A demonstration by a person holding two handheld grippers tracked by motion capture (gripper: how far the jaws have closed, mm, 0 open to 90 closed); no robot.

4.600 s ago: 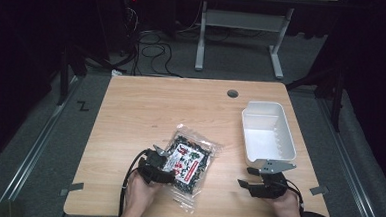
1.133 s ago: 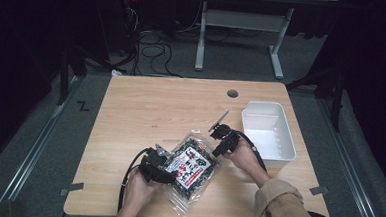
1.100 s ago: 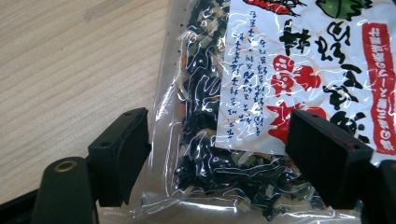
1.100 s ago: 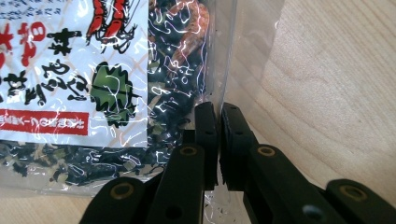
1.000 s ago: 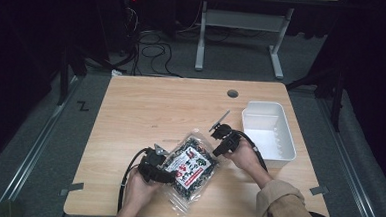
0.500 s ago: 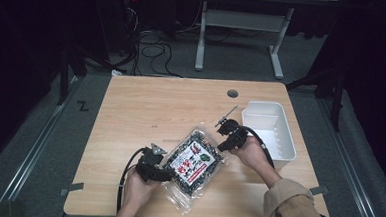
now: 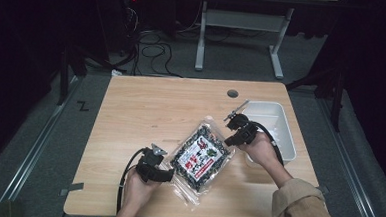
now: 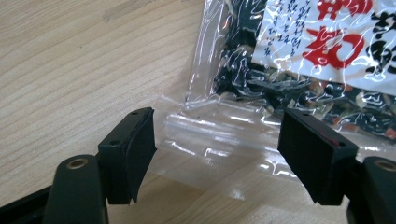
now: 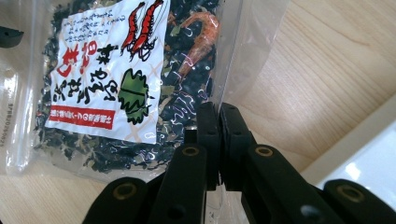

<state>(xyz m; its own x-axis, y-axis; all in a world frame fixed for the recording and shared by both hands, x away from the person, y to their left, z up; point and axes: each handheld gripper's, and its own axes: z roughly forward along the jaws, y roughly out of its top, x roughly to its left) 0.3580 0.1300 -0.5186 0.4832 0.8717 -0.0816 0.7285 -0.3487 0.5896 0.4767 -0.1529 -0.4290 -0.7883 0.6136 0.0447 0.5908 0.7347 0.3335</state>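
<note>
A clear plastic bag of dark dried seaweed with a white and red label (image 7: 202,155) lies tilted on the wooden table (image 7: 151,106), its right end raised. My right gripper (image 7: 233,134) is shut on the bag's clear side edge (image 9: 233,60), the jaws pressed together (image 9: 218,121). My left gripper (image 7: 166,173) rests on the table at the bag's lower left end. In the left gripper view its jaws stand open (image 8: 217,149) on either side of the bag's clear sealed strip (image 8: 219,135), not touching it.
A white rectangular tray (image 7: 286,133) stands at the table's right side, just beyond my right hand. A round cable hole (image 7: 232,93) is near the far edge. Cables and a desk frame lie on the floor behind the table.
My right gripper came from the table's front right to the bag, shut on its edge, and is dragging that end right toward the tray. The left gripper stayed put.
</note>
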